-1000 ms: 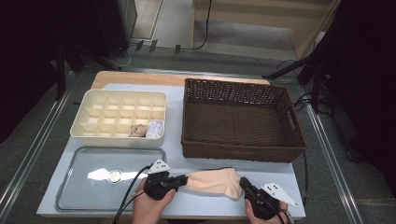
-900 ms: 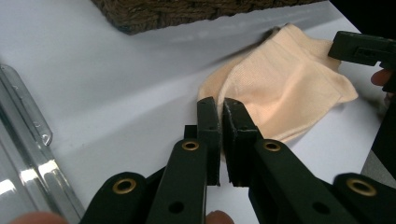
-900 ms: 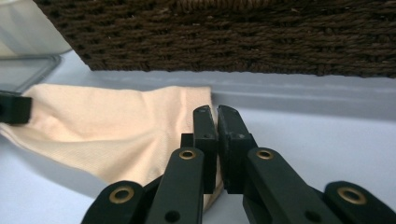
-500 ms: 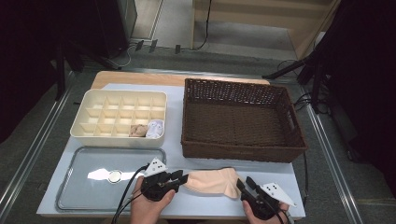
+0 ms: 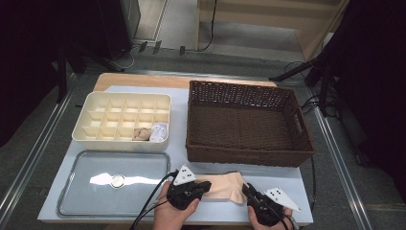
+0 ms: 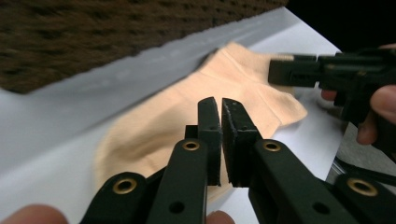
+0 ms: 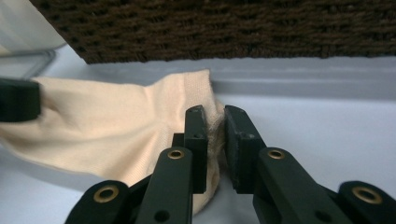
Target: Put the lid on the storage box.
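We record the scene from left to right. At the near left of the table (image 5: 182, 143) lies a grey metal tray (image 5: 67, 191), and beyond it a cream divided organiser (image 5: 93, 103) with two rolled items in its near right compartments: a tan one (image 5: 140, 134) and a white one (image 5: 159, 132).

The left gripper (image 5: 207, 184) sits at the near edge, just right of the tray, pointing right at the beige sock (image 5: 225, 184). Its jaws have just been closing and now stand almost together. In the left gripper view the sock (image 6: 187, 116) lies behind and under the jaws; we cannot tell whether any cloth is pinched in the narrow slit between them.

The sock lies flat on the table at the near edge, between the two grippers and just in front of the brown wicker basket (image 5: 297, 120), which takes up the far right of the table.

The right gripper (image 5: 245, 189) meets the right end of the sock. Its jaws have just been closing, and in the right gripper view a fold of the sock (image 7: 116, 126) sits pressed between the pads (image 7: 197, 135). The right hand (image 5: 268, 221) holds this gripper at the near right corner.
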Available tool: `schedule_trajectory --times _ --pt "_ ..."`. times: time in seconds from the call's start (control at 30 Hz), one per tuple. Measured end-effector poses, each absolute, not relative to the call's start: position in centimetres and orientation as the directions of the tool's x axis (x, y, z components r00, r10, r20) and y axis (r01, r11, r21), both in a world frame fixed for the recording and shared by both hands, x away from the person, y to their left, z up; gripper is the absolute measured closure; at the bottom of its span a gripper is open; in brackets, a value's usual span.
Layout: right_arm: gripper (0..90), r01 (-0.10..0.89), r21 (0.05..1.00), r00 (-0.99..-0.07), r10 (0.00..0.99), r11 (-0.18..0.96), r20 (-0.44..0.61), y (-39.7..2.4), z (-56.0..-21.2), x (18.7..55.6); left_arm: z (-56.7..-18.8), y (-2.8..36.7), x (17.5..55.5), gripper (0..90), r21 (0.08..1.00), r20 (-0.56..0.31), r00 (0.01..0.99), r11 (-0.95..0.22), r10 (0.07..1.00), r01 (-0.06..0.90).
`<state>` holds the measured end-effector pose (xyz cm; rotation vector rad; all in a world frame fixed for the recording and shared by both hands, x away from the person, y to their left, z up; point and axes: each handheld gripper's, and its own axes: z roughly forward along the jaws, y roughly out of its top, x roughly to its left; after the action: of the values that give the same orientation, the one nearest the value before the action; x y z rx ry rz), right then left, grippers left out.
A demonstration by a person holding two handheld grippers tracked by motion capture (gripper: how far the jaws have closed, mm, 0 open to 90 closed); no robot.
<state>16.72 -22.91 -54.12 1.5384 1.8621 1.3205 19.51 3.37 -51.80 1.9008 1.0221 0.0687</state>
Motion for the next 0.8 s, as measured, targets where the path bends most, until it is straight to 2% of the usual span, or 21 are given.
schedule_trajectory --times 0.2,0.57,0.8 --pt "81.0 0.519 0.851 -0.344 0.891 -0.083 0.297 -23.4 -53.1 16.4 -53.2 2.6 19.9 90.0 0.722 -0.298 0.654 -0.284 0.695 0.631" --pt "81.0 0.49 0.866 -0.379 0.872 -0.096 0.311 -22.9 -51.6 15.9 -52.4 2.0 19.5 90.0 0.747 -0.325 0.654 -0.238 0.684 0.621" --pt "81.0 0.469 0.879 -0.416 0.858 -0.079 0.3 -21.8 -50.7 15.4 -53.3 0.7 20.2 90.0 0.724 -0.321 0.648 -0.263 0.691 0.638"
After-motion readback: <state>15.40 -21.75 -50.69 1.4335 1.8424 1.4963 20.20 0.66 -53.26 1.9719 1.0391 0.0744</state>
